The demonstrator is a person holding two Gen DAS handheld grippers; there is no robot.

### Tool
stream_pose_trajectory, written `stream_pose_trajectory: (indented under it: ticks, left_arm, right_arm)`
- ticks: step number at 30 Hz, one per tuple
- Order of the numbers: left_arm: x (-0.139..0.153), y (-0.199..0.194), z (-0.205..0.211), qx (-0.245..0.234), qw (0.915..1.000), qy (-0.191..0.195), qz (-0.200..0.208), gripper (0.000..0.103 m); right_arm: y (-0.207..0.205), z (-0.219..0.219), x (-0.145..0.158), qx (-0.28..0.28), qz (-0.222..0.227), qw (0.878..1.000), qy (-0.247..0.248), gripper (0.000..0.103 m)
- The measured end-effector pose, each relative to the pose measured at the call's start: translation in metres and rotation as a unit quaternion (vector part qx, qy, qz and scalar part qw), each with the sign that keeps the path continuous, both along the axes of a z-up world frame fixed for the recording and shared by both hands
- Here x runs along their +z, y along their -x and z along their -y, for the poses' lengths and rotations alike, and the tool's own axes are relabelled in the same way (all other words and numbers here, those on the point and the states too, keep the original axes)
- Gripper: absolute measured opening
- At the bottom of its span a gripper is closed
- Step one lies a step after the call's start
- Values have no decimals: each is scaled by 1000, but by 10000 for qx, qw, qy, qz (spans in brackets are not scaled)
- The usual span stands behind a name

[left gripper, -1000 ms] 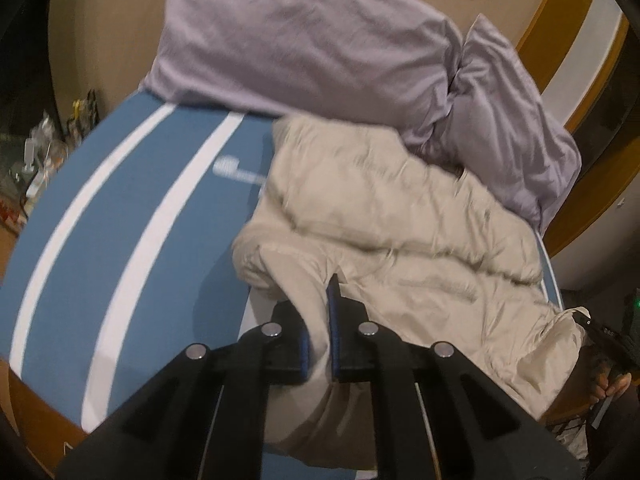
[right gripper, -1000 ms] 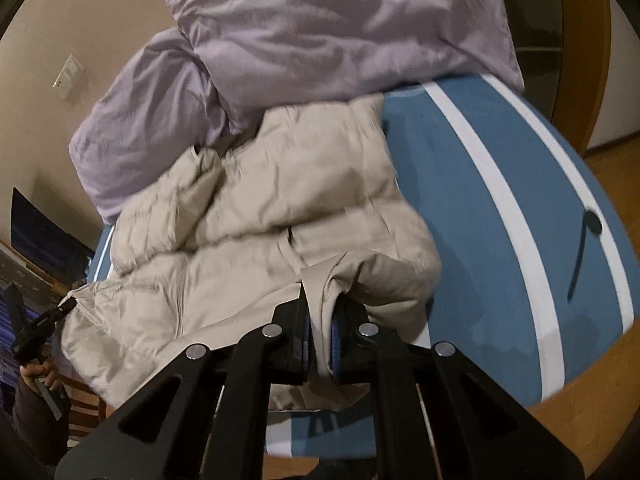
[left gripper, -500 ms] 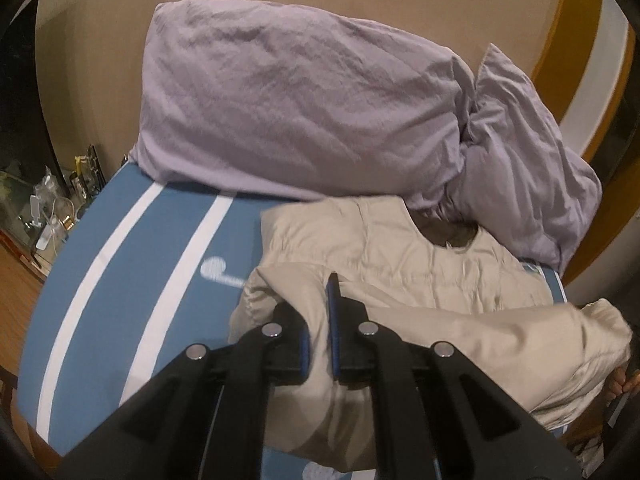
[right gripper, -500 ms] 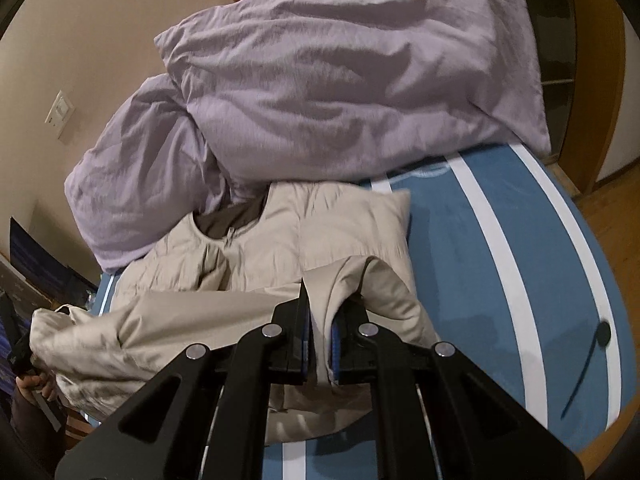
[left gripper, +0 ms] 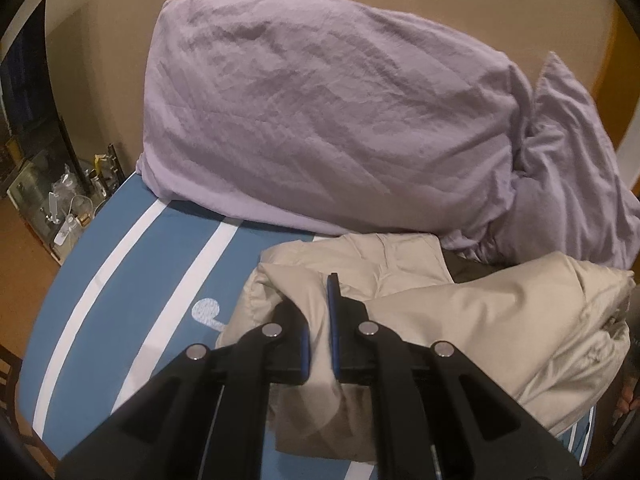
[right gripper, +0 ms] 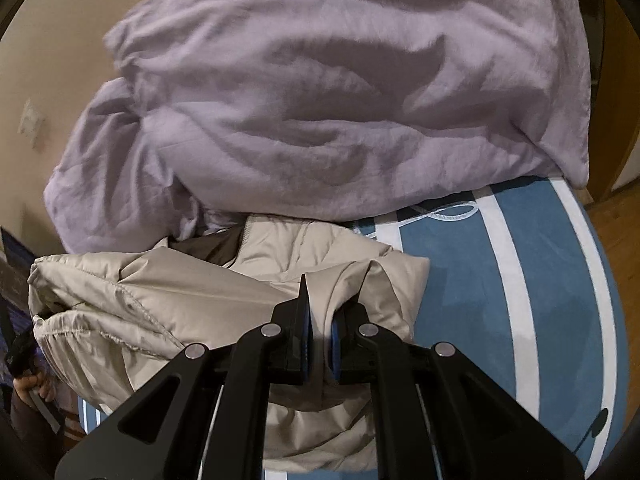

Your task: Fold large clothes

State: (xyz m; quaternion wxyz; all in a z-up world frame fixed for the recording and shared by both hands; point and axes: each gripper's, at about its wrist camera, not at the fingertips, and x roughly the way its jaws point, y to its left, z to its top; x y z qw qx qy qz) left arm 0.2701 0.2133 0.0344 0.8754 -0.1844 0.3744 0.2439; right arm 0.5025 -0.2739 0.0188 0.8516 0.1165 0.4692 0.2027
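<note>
A: Count?
B: One beige puffer jacket (left gripper: 460, 320), two grippers, one lilac duvet (left gripper: 340, 120), one blue mattress cover (left gripper: 120, 280) with white stripes.
A: Jacket's place?
B: On the mattress cover, bunched, just in front of the duvet, collar end touching it.
A: Left gripper (left gripper: 318, 320)?
B: Clenched on a fold of jacket fabric, at the jacket's edge nearest the two white stripes.
A: Right gripper (right gripper: 318, 316)?
B: Also clamped on jacket fabric, at the jacket's opposite edge, beside bare mattress cover.
A: Hidden or unclear?
B: Dark lining (right gripper: 216, 246) near the collar, partly covered by a doubled-over layer. Left fingertip buried in cloth. Sleeves impossible to tell apart. Jacket's near hem cut off behind the gripper bodies. Small clutter (left gripper: 68, 204) beside the mattress cover, too small to identify. Duvet blurred in the right wrist view.
</note>
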Motion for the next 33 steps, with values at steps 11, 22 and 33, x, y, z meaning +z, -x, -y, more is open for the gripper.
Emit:
stream_pose_trajectory:
  ticks: [11,22,33]
  left_arm:
    - [-30,-73,-20,-160,9984,-15,-550,10]
    - [-53,-100,-41,-217,9960,563,-667,27]
    - [-2,-97,-29,-311,9993,-71,-183,69]
  right_arm:
    - [-38,-12,-38,-619,-365,9971,244,8]
    - [-36,-4,-42,-888,-614,9941,99,29]
    - [-13,-13,3,-879,148,9951,433,62]
